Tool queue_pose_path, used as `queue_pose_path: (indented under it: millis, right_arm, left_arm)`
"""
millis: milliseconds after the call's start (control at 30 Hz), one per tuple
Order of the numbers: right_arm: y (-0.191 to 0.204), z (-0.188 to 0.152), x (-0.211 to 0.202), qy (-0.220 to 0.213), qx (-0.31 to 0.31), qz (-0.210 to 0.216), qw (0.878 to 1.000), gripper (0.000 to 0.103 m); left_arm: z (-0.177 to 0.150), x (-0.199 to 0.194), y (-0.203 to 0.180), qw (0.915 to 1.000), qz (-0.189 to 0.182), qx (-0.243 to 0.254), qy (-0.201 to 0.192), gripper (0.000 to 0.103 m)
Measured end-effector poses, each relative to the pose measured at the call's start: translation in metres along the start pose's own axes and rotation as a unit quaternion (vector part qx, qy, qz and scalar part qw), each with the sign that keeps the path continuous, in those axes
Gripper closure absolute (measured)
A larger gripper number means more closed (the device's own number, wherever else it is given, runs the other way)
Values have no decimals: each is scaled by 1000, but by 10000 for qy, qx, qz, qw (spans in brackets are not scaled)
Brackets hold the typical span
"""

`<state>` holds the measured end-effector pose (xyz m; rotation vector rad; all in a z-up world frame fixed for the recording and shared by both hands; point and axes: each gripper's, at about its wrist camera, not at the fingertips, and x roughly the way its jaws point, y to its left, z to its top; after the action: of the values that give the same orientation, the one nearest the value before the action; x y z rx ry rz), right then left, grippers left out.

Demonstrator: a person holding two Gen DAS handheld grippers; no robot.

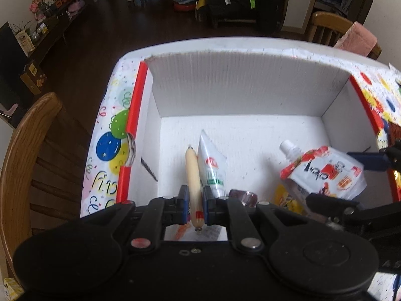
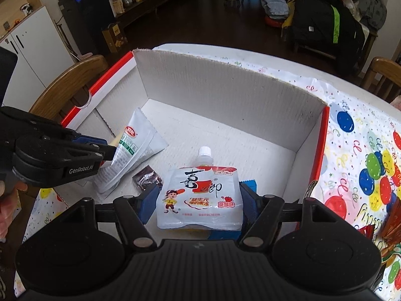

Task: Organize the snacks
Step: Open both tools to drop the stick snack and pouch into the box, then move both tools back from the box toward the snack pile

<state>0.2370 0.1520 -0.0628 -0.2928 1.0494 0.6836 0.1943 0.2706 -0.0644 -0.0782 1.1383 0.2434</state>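
Observation:
A white cardboard box (image 1: 238,82) with red rims lies open on the table. My left gripper (image 1: 195,200) is shut on a thin beige sausage stick (image 1: 192,173), held inside the box near its left side. Beside it on the box floor lies a white-green sachet (image 1: 211,168), and a small dark purple wrapped sweet (image 1: 244,197) lies nearby. My right gripper (image 2: 200,198) is shut on a white spouted jelly pouch (image 2: 200,193) with red print, held over the box floor. That pouch (image 1: 323,173) shows at the right in the left wrist view. The left gripper (image 2: 110,148) appears at the left in the right wrist view.
The box (image 2: 225,90) rests on a balloon-print tablecloth (image 2: 363,155). Wooden chairs (image 1: 27,155) stand at the table's left and far right. More wrapped snacks (image 2: 393,220) lie on the cloth right of the box. A yellow packet (image 1: 283,195) lies under the pouch.

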Motion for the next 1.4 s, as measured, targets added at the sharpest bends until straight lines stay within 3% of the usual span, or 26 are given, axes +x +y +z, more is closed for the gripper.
queue_pose_path:
  millis: [133,433,533,633,900,1000,1100,1267,1400]
  right_arm:
    - [-2,-3,2,70,67,-66,9999,34]
    - [0,-5,-9,29,21,-104,9999,33]
    - [1,-7,-15,-18,32,-70,10000,33]
    - [0,-10,-25,-128,55,-34,9999,19]
    - [0,-18,-56,-393,14,86,9992,17]
    - [-4,-22,-69,-508,64,147,9986,13]
    - [-9,-26,-82,-591,126,242,9979,2]
    - [-17,-36,-106,-773,124,301,9965,2]
    - [-26,-45,-126,-936,152,411,9946,2]
  left_arm:
    - [-3,4,3,9999,9,-103,79,94]
    - [-10,-5,-2,9997,34,-246,28,81]
    - [-11,-11,-2,9995,38,-303,-41,72]
    - [-14,-20,-3,9993,62,-334,-154,59]
    - [-22,-45,-6,9982,59,-416,-425,40]
    - [-25,-56,-8,9977,49,-435,-524,40]
    - [-29,-65,-10,9970,57,-465,-619,34]
    - [-38,-83,-16,9955,20,-517,-793,31]
    - [-45,-99,-24,9942,-31,-520,-943,23]
